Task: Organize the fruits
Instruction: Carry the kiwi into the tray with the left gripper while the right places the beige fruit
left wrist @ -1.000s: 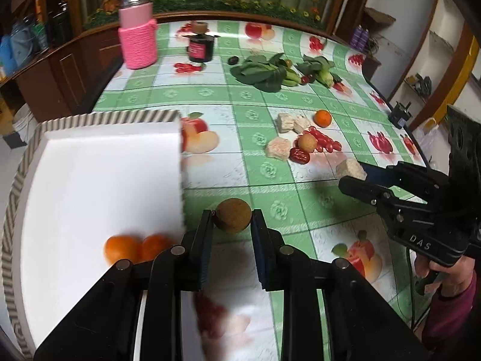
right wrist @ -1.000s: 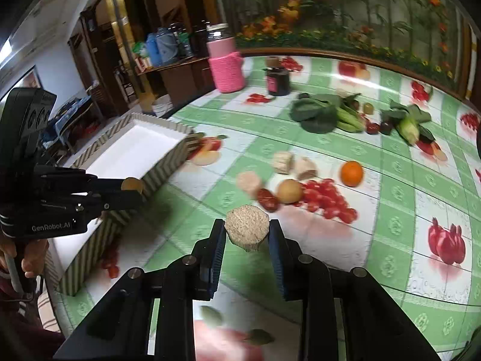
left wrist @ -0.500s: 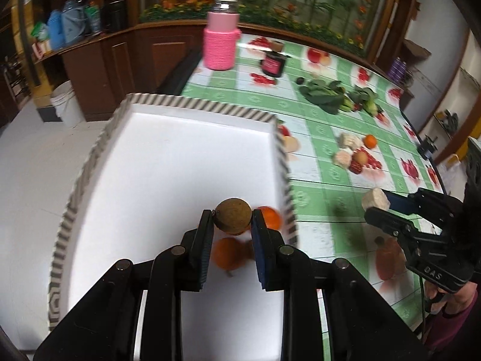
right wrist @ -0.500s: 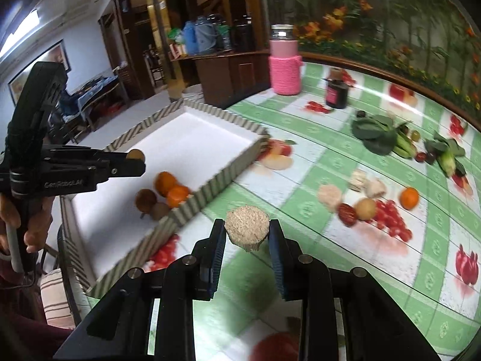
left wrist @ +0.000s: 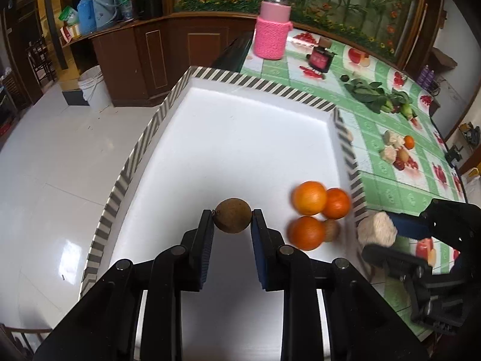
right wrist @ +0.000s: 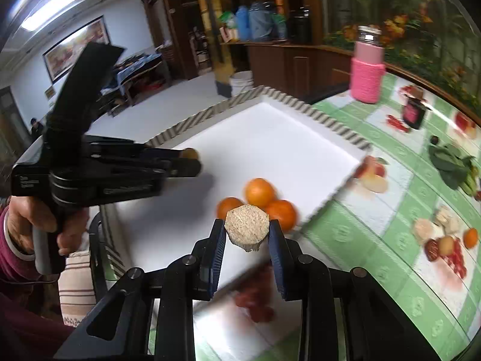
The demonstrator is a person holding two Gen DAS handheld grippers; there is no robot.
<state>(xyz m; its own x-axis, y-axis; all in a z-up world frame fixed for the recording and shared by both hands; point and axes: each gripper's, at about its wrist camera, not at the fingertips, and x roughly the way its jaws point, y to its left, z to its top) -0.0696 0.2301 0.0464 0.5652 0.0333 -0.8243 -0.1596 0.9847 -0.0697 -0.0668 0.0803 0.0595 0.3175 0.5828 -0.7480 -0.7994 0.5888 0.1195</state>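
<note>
Left wrist view: my left gripper [left wrist: 233,221] grasps a brown fruit [left wrist: 233,219] over the white tray [left wrist: 240,138]; right gripper [right wrist: 247,234] clenches a beige chunk [right wrist: 246,231]. Next, I lower and release.

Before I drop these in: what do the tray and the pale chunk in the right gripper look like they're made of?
Tray: probably foam or coated card. The inside is flat matte white, and the low wall has printed grey-and-white stripes.
Pale chunk, pinched in the right gripper: beige, rough and grainy with a cut flat face. It looks fibrous or crumbly, maybe a peeled fruit piece or a foam prop; I can't tell which.
</note>
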